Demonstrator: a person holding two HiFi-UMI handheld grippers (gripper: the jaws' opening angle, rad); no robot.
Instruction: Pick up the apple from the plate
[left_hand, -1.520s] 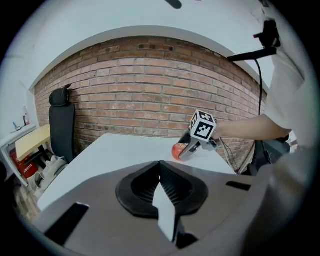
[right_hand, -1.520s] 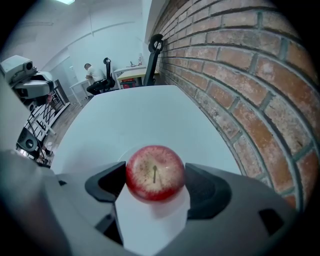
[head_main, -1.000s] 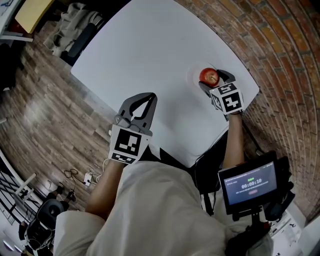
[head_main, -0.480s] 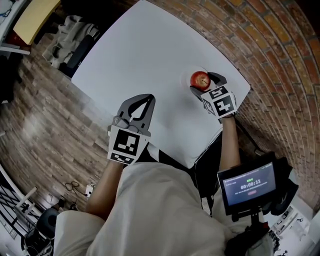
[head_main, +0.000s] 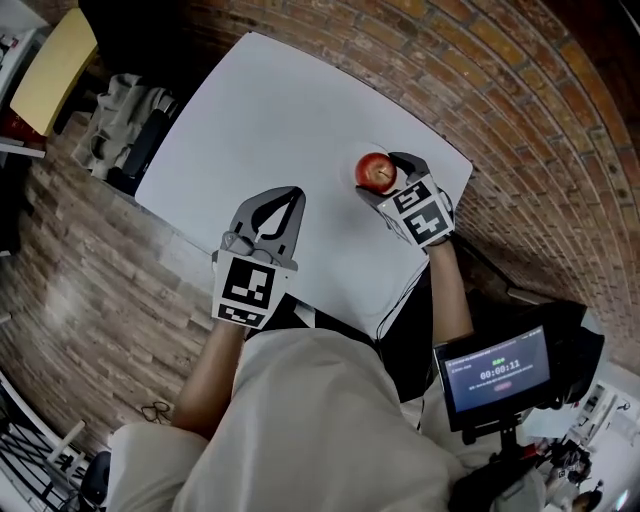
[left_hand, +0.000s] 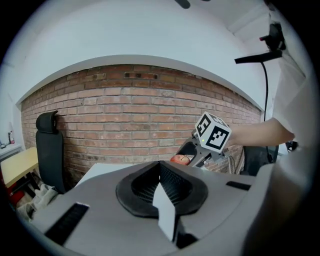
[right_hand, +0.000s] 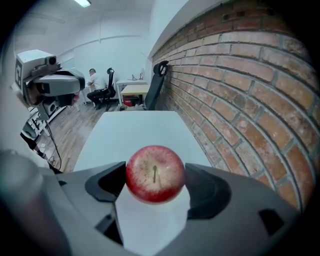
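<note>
A red apple (head_main: 376, 172) sits between the jaws of my right gripper (head_main: 383, 174), which is shut on it near the table's far right corner. In the right gripper view the apple (right_hand: 155, 173) fills the gap, stem toward the camera, with both black pads (right_hand: 207, 190) pressed to its sides and white surface below. I cannot make out the plate against the white table (head_main: 270, 110). My left gripper (head_main: 288, 197) rests shut and empty over the near table edge. In the left gripper view its jaws (left_hand: 161, 170) meet, and the apple (left_hand: 179, 159) shows beyond.
A brick wall (head_main: 520, 90) runs along the table's far and right sides. A black office chair (left_hand: 49, 150) stands at the table's far left end. A monitor (head_main: 497, 370) hangs at my lower right. A person (right_hand: 95, 85) sits at a desk far across the room.
The head view has swung, so the table and both grippers sit further left in the frame. The right gripper stays round the apple. The left gripper has barely moved.
</note>
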